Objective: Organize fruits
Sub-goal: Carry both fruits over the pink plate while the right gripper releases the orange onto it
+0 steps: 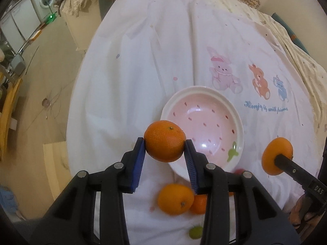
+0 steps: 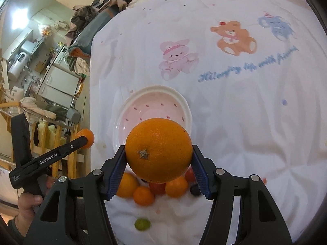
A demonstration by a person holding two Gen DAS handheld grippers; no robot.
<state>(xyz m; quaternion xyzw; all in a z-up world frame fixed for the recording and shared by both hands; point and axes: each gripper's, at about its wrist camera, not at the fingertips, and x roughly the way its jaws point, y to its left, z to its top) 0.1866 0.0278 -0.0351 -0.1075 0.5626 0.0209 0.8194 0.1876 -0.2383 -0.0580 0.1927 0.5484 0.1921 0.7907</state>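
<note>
Above the near rim of the pink plate (image 1: 239, 122), the left claw (image 1: 165, 143) is clamped on a small mandarin (image 1: 165, 140), its blue pads pressed to either side of the fruit. The right claw (image 2: 159, 153) is likewise closed around a larger orange (image 2: 159, 150), held up over the near edge of the same plate, which lies bare on a white bedsheet (image 1: 143, 61) printed with cartoon animals. Below both claws, a loose heap of remaining fruit (image 2: 143, 189) sits on the sheet: several oranges, something red, a dark piece, and a small green lime (image 2: 142, 224) nearer the cameras. Both fruits look bound for the plate at once, and that is the likely trouble. Two claws converging on one shallow dish could knock together, or one fruit could strike the other on release. Round fruit let go from a height may also roll off the low rim, and the soft, wrinkled bedding beneath could let the plate tip under an off-centre load. The big orange is gripped near its widest part, so any loosening might let it slip early.
</note>
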